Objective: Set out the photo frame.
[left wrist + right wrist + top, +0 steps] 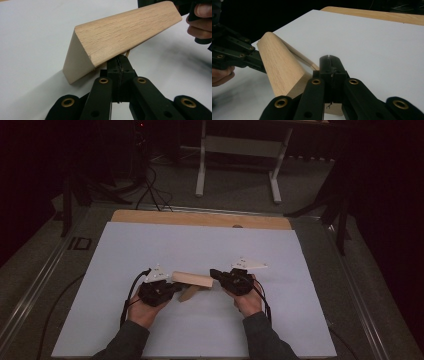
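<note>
The wide white-covered tabletop [150, 250] with a bare wooden far edge is being occupied near its front middle by a long pale oak block of wedge-shaped section [192, 279]. The block is being flanked, one end each, by two black two-jaw tools. The left tool [121, 62] is being kept fully closed beneath the block's near end; whether anything is being pinched cannot be told. The right tool [330, 62] is likewise being kept closed, with nothing visibly between its jaws, just beside the block's other end.

High view overlooks table [150, 245]; tool views closely share block [120, 35].
</note>
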A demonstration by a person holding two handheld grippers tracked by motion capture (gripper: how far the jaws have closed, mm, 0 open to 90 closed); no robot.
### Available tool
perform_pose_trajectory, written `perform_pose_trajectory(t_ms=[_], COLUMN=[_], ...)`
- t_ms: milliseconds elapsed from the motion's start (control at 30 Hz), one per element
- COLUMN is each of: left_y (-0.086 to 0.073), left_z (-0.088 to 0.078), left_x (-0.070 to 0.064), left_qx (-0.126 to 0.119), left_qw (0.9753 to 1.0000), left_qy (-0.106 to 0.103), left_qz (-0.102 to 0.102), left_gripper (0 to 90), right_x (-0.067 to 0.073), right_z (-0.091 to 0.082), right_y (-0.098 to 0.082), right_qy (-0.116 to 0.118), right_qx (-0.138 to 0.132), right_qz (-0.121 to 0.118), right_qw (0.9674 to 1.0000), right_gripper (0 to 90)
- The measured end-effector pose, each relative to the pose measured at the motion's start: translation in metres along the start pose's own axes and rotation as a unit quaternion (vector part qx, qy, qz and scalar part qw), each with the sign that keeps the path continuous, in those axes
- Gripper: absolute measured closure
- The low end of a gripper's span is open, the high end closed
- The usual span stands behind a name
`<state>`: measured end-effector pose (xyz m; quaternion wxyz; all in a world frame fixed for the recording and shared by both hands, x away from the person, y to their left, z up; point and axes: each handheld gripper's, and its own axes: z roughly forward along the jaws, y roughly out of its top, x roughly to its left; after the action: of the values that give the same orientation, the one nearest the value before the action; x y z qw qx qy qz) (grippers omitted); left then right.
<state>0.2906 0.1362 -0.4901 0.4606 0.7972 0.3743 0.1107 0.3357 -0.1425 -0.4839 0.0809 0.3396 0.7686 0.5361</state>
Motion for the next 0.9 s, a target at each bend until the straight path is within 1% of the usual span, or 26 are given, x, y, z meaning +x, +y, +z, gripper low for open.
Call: perform_pose_trajectory(t_ms=[300,567,767,900], left_y=[0.001,0.003,0.003,0.003], left_z=[0.001,0.001,0.001,0.001], left_x=[0.001,-0.003,-0.006,-0.007], left_qx=[-0.001,-0.005,-0.005,-0.005], left_qw=[1.0,1.0,1.0,1.0], left_qy=[0.001,-0.003,-0.006,-0.008], left_qz=[-0.008,-0.004,0.0,0.0], left_gripper=[89.6,89.6,89.6,89.6], right_x=[0.004,0.011,0.018,0.021], right_z=[-0.002,-0.001,0.002,0.004], right_y=[-0.001,-0.004,-0.006,-0.009], right_qy=[0.008,0.007,0.003,0.005], right_qx=[0.006,0.017,0.031,0.038], right_qz=[-0.012,-0.027,-0.048,-0.052], right_qw=[0.9999,0.9995,0.9984,0.9979], right_gripper=[89.8,89.8,89.8,89.9])
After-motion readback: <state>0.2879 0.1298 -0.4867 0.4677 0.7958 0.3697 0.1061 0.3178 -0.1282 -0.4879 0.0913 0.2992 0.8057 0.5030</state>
